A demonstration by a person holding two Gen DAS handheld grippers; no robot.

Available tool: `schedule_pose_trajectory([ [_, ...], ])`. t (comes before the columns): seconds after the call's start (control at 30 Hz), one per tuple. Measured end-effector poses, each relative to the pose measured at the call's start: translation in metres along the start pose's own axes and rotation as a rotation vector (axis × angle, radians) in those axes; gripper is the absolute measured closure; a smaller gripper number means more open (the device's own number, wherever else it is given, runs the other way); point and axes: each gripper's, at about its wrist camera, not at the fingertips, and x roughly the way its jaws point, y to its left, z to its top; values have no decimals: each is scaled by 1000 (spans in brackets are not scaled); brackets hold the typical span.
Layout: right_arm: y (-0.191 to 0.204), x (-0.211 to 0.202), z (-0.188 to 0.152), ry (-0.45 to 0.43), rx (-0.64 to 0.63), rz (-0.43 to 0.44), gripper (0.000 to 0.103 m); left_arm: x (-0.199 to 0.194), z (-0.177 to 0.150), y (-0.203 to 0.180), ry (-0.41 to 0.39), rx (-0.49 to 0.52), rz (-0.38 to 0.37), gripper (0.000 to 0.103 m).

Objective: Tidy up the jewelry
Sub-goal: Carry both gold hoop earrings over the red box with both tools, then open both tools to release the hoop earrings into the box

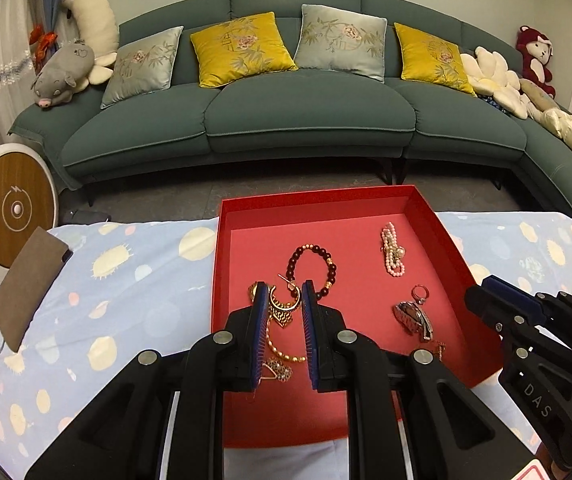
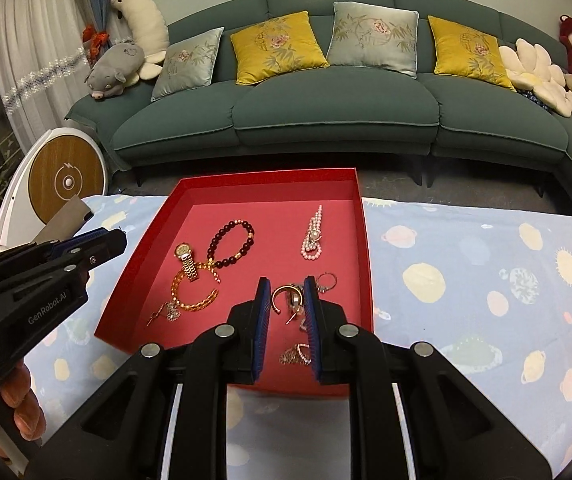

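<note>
Nearest the lens, the left gripper (image 1: 282,286) hangs above the shallow red cardboard tray (image 1: 442,232), its blue ribbed pads narrowly parted with nothing between them; the gold pieces seen through the gap lie on the tray floor below. The right gripper (image 2: 286,283) hangs the same way, all but closed and holding nothing.

All the jewelry lies loose inside the tray. At its near edge sit small rose-gold filigree earrings (image 2: 296,354), beside them a gold hoop earring (image 2: 286,296) and a thin silver ring (image 2: 328,280). Toward the tray's left side an amber bead bangle (image 2: 193,300) overlaps a gold link-band wristwatch (image 2: 187,258). Nearer the tray's middle lies a dark red wooden bead bracelet (image 2: 231,244), and toward its far right a coiled pink pearl strand (image 2: 313,236).

I judge every piece light. The watch is the heaviest and is best pinched across its stiff band. The beads are hard, round and likely slippery, so grip across the string. The pearl strand is limp and will dangle, and the earrings are tiny and delicate.

The tray rests on a soft pale blue planet-print cloth (image 2: 466,280); beyond the tray stands a teal fabric sofa (image 2: 326,116)
</note>
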Motion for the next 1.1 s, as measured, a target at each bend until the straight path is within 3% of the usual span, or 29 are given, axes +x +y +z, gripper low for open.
schedule_pose_trajectory([
  [0.53, -6, 54, 24, -7, 21, 7, 87, 58, 10, 4, 23, -31, 20, 89],
  [1.1, -4, 68, 26, -15, 10, -3, 87, 69, 12, -6, 18, -37, 9, 89],
])
